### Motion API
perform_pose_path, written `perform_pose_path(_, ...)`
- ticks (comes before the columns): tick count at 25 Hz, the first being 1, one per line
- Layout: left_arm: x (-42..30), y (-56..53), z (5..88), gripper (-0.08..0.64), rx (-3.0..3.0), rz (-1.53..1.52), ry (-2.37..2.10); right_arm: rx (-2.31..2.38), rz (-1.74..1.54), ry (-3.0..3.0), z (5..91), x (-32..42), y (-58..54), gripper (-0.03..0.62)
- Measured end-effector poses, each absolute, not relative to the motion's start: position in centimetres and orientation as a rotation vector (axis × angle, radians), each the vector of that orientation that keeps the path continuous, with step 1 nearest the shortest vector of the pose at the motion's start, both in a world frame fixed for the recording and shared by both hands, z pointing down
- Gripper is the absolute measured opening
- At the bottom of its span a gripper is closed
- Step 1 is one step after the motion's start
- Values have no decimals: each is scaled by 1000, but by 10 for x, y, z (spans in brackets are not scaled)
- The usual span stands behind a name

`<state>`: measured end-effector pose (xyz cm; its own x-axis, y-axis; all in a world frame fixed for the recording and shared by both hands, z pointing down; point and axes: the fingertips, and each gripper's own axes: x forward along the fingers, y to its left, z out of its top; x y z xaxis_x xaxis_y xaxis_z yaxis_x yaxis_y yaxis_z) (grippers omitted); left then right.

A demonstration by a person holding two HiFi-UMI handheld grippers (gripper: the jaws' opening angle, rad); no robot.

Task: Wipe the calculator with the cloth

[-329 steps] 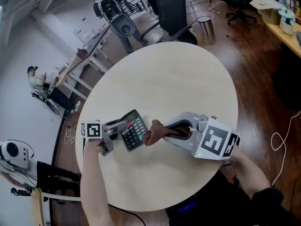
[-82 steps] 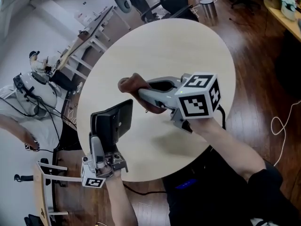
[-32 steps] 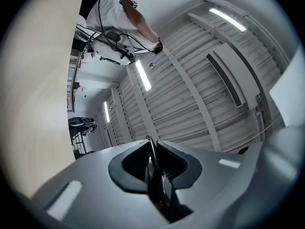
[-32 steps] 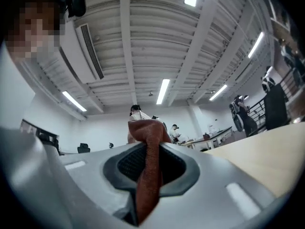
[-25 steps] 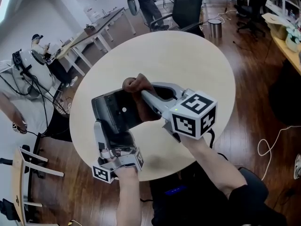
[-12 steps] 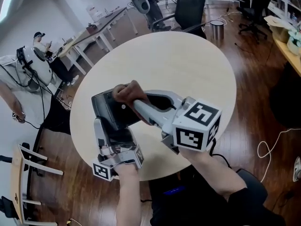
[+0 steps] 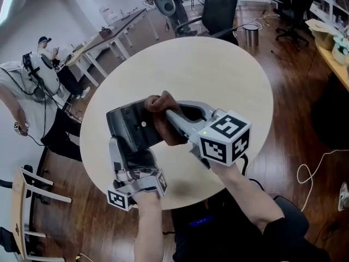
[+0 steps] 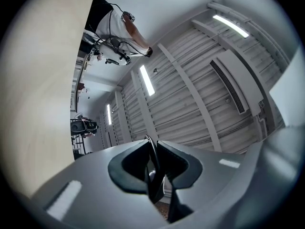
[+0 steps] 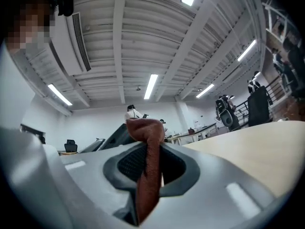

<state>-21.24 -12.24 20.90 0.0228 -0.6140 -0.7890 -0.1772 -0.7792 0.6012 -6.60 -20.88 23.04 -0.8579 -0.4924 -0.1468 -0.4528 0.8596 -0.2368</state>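
Bystander: a person (image 7: 31, 75) in a white top stands at the far left, on the floor beyond the worktop's edge.
Left claw: the left claw (image 7: 128, 155) points upward from the lower left of the head view, its marker cube nearest the camera. Its own view shows the jaws together, clamped on a thin dark edge.
Calculator: the calculator (image 7: 131, 127) stands in the left claw, gripped at its lower edge and lifted clear of the worktop. It is tilted, with a plain dark-grey face towards the head camera.
Cloth: the brown cloth (image 7: 157, 105) is bunched against the calculator's right part, its top reaching just past the upper edge.
Right claw: the right claw (image 7: 170, 116) comes in from the right, roughly level. Its jaws are closed on the cloth, which hangs down between them in its own view.
Worktop: the round pale worktop (image 7: 212, 70) lies below both claws.
Background: a black office chair (image 7: 221, 7) and a metal bin (image 7: 251, 33) stand past the far edge on the dark wooden floor (image 7: 305, 91).
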Motion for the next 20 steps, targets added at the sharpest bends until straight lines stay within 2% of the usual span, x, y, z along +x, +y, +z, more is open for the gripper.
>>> perform_pose_path(5,-212,-121,208,55,1964,-1833,-806,-848,-408,2793,257,-36,-241,67)
perform_pose_path(9,-209,-128,209,55,1962,-1835,-821,-796,-429,2735,242,-19,-235,67)
perform_pose_path(15,-207,-129,209,55,1980,-1807,-838,-524,-242,2807,192,-72,-166,67)
perform_pose_path(20,-200,-124,210,57,1977,-1813,-799,-645,-80,2880,208,-79,-173,67)
